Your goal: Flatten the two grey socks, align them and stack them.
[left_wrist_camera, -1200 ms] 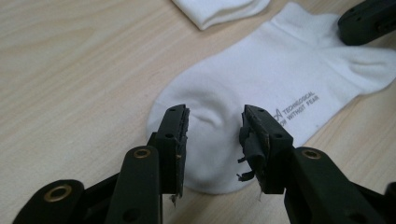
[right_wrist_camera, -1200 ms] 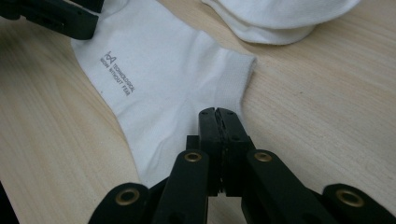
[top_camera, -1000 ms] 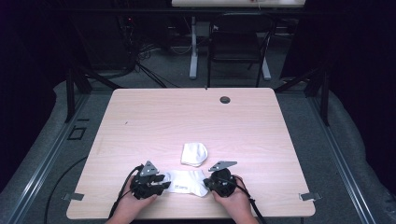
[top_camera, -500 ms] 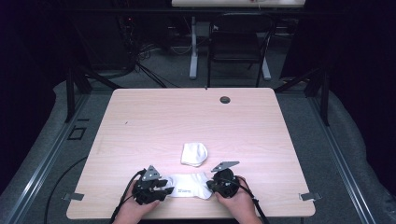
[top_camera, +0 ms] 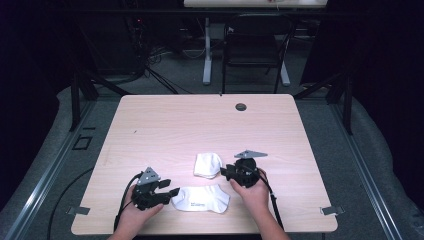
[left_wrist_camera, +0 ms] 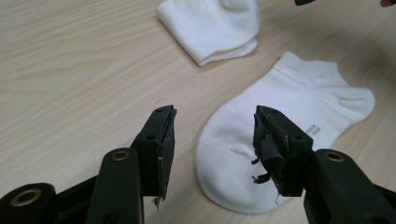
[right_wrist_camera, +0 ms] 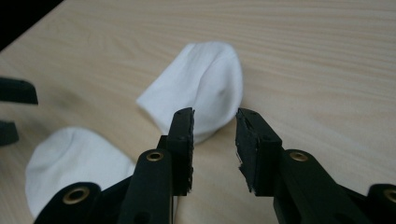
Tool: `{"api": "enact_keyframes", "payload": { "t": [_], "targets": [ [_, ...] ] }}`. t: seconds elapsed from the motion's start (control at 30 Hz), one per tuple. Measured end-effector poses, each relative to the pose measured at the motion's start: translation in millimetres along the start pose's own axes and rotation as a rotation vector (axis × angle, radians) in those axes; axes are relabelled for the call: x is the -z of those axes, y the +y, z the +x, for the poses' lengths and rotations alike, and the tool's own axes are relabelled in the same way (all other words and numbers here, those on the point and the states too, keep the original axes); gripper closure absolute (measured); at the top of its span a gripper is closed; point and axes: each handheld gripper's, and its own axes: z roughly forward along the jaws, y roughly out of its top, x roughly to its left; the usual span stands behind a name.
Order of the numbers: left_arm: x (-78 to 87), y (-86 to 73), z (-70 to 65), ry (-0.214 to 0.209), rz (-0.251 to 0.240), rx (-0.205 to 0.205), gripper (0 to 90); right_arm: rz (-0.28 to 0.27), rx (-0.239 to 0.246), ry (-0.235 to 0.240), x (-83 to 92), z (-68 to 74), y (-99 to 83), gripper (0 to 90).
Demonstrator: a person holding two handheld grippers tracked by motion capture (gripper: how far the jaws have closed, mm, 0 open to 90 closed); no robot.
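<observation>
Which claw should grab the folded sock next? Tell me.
Right, probably. The right claw stands open beside the folded sock and points at it in its own view. The left claw is open by the flat sock, farther off.

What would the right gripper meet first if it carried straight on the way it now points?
Most likely the folded white sock, lying directly beyond the open right gripper. The pads are not touching it yet, and how far off it lies is hard to judge.
</observation>
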Motion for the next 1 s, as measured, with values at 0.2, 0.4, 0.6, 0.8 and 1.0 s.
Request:
{"api": "enact_keyframes", "payload": {
  "t": [0.2, 0.4, 0.6, 0.8, 1.0],
  "targets": [
    [1.0, -0.6, 9.8, 0.012, -0.007, 0.041, 48.6, 0.028, -0.084, -0.001, -26.8, -10.9, 13.9, 63.8],
    [-0.4, -0.8, 12.4, 0.021, 0.001, 0.037, 48.7, 0.073, -0.074, -0.01, -38.9, -8.3, 14.6, 77.1],
    [-0.6, -1.3, 12.9, 0.024, 0.003, 0.04, 48.7, 0.06, -0.004, -0.047, -37.7, 1.3, 16.2, 83.4],
    [-2.4, -1.2, 12.1, 0.025, 0.007, 0.033, 48.7, -0.01, -0.091, -0.007, -32.9, -12.0, 19.6, 59.6],
    [-3.1, -1.2, 11.6, 0.022, 0.013, 0.029, 48.7, 0.006, -0.154, 0.073, -45.6, -21.8, 19.3, 52.9]
  ]
}}
